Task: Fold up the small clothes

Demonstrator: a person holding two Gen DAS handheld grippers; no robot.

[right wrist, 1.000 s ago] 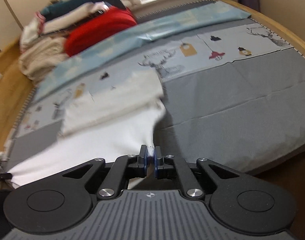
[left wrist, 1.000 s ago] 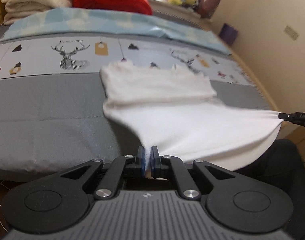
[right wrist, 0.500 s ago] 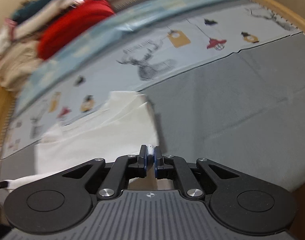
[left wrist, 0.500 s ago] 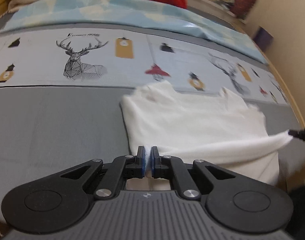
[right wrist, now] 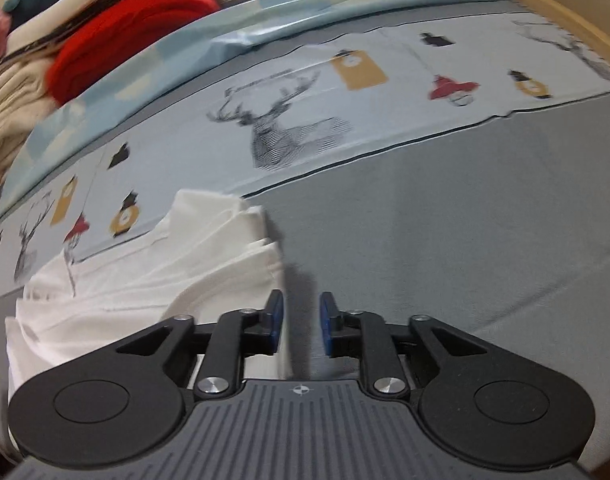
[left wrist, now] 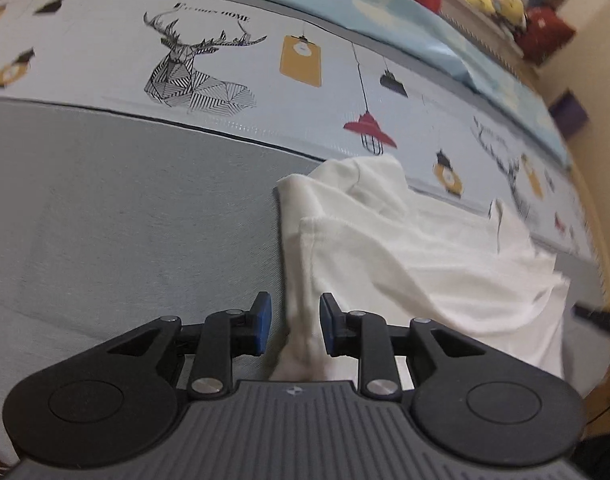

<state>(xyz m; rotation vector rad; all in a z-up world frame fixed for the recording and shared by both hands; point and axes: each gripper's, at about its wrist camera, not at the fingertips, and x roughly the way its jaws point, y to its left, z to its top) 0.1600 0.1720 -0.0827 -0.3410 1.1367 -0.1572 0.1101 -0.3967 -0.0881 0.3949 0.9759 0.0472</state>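
The left claw (left wrist: 291,326) is hanging low over the bed (left wrist: 125,220), its jaws having just been opening; a corner of the white shirt (left wrist: 405,264) is lying loose between the blue pads (left wrist: 261,322), touching neither. The shirt is resting folded on the grey sheet, near the deer-print band (left wrist: 197,76). At its right edge, the right claw (right wrist: 301,326) has likewise just been opening, the hem (right wrist: 281,280) sitting beside its left pad, ungripped.

Dim indoor light, bright glare top right in left view; fisheye-warped edges, bg blurred, prob. motion.
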